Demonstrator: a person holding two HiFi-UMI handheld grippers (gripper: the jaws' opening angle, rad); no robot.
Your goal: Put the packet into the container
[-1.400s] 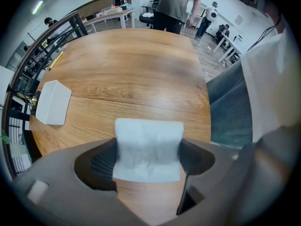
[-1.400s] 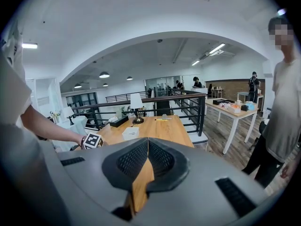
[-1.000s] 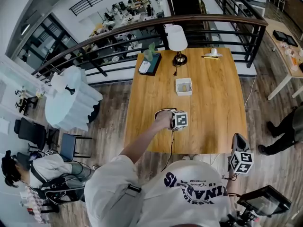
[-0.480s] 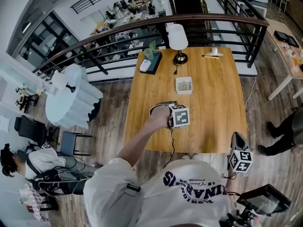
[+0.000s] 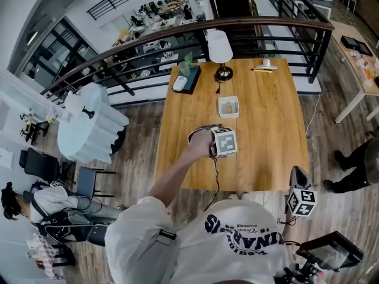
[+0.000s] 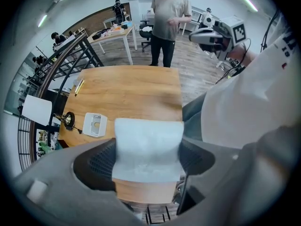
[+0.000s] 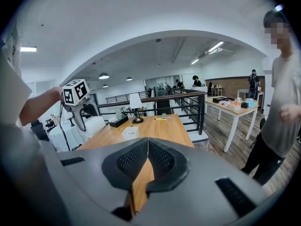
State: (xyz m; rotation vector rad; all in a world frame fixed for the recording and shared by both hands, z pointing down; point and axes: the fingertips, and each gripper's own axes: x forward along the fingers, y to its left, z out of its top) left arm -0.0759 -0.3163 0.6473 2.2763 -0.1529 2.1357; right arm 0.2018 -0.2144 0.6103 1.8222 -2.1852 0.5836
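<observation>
A white packet is clamped between the dark pads of my left gripper, which is shut on it. In the head view the left gripper hovers over the middle of the wooden table, a short way in front of the small white container. The container holds something yellowish and lies to the left in the left gripper view. My right gripper is shut with nothing in it. It hangs off the table's near edge at the right.
A white-shaded lamp, a dark tray with a plant and a yellow pen sit along the table's far edge, against a black railing. A person stands on the floor at the table's right.
My left gripper has carried the packet a little farther over the table, closer to the container. The right gripper has stayed where it was.
</observation>
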